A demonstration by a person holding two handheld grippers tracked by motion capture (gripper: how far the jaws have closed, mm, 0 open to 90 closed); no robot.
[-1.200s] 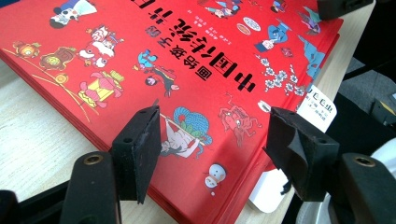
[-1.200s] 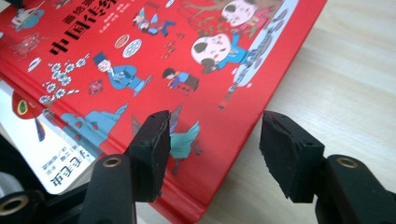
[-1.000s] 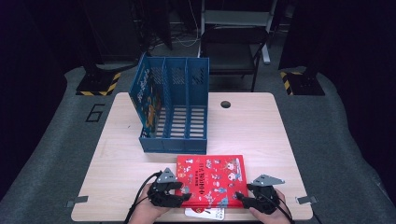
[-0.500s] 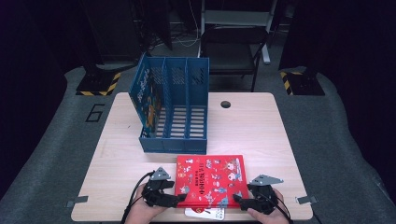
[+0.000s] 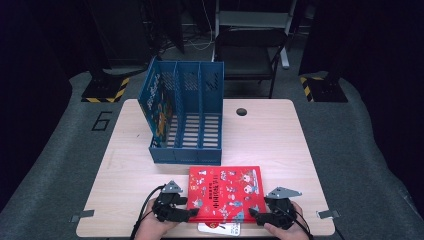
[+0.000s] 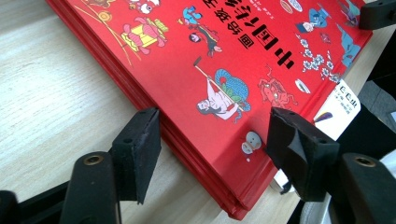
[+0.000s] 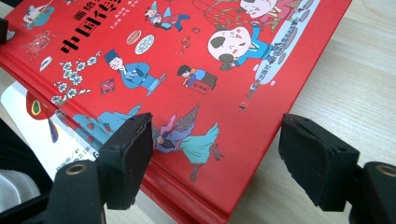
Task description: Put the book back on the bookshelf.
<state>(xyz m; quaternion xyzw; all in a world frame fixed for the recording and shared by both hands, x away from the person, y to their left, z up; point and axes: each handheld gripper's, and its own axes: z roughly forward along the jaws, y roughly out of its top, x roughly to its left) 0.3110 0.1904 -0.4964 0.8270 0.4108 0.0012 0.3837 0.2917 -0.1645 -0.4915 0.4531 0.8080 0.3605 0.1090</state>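
Down at the table's (image 5: 280, 130) near edge lies the red picture book (image 5: 225, 192), flat on a white booklet (image 5: 220, 229) that pokes out past the edge. The left gripper (image 5: 189, 214) straddles its near left corner, jaws apart but just been closing. The right gripper (image 5: 254, 215) gapes wide at the near right corner, pads clear.

Dim lab: hazard-striped floor blocks (image 5: 106, 91), numbered grey mat (image 5: 101, 120), lone wooden table (image 5: 270, 130).

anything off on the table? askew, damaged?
One oddity: the red book lies on a white booklet, which pokes out from under its near edge and overhangs the table edge. The blue file rack stands upright; no damage seen.
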